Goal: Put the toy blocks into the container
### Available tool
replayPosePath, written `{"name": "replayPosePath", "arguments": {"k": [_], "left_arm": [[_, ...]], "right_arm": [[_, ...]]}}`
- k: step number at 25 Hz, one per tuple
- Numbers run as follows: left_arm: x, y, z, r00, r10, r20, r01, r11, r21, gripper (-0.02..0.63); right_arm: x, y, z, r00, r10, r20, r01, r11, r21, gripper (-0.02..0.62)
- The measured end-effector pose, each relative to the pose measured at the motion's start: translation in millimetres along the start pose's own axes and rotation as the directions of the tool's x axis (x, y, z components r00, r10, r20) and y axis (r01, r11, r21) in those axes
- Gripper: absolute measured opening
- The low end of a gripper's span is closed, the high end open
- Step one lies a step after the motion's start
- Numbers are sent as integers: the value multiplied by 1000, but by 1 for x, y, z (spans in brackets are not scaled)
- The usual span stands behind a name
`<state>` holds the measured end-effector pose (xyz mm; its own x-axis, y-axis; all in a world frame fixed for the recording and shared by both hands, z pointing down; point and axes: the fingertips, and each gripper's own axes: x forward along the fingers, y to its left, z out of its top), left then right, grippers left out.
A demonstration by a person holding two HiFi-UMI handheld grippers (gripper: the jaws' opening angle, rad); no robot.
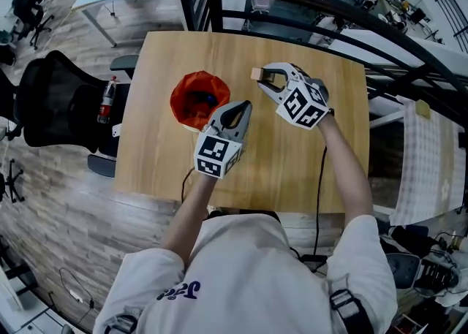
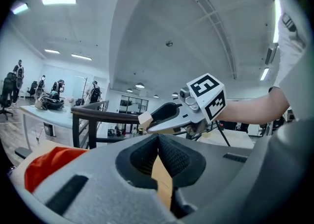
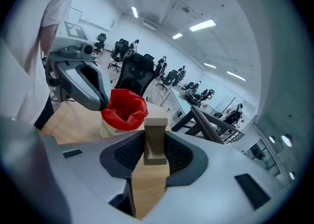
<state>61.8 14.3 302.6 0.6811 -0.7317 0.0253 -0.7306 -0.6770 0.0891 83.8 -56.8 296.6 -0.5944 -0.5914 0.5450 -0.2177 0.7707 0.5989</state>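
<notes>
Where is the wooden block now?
The block is clamped in the right gripper, above the table, right of the red container in the head view.

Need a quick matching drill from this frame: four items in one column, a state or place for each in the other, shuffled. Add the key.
Items
1. left gripper
2. right gripper
3. container
4. office chair

States or places
A. on the floor beside the table
B. jaws together, nothing between them
C. red-lined, standing on the table
D. clamped on a pale wooden block

Pairs: 1-B, 2-D, 3-C, 4-A
</notes>
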Motion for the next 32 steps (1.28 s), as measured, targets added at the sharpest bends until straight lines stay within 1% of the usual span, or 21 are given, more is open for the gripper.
{"name": "replayPosePath", "arguments": {"k": [3, 6, 9, 12, 16, 19, 23, 27, 32], "left_arm": [[-24, 18, 0, 999, 43, 5, -43, 999, 1, 14], [-49, 42, -2, 995, 100, 13, -100, 995, -13, 14], [-73, 64, -2, 988, 152, 26, -151, 988, -37, 14], [-94, 84, 1, 979, 200, 39, -197, 978, -64, 14], [-118, 108, -5, 963, 267, 34, -264, 962, -66, 14], [-134, 119, -9, 952, 303, 41, -299, 951, -78, 14], [-150, 130, -14, 939, 341, 43, -335, 936, -108, 14], [-163, 136, -21, 929, 368, 32, -362, 924, -123, 14], [-171, 142, -33, 922, 387, 18, -381, 914, -138, 14]], "right_arm": [[6, 22, 20, 999, 16, 44, -19, 998, 52, 133], [19, 42, 40, 996, 46, 75, -52, 996, 73, 133], [32, 60, 59, 993, 76, 91, -82, 995, 63, 133], [48, 78, 74, 988, 124, 96, -129, 991, 48, 133], [77, 104, 88, 975, 206, 77, -207, 978, 2, 133], [94, 121, 96, 965, 259, 40, -257, 965, -52, 133], [120, 134, 97, 950, 309, -46, -312, 944, -109, 134], [139, 143, 94, 931, 345, -120, -358, 927, -111, 135], [161, 150, 83, 906, 367, -209, -389, 918, -77, 135]]}}
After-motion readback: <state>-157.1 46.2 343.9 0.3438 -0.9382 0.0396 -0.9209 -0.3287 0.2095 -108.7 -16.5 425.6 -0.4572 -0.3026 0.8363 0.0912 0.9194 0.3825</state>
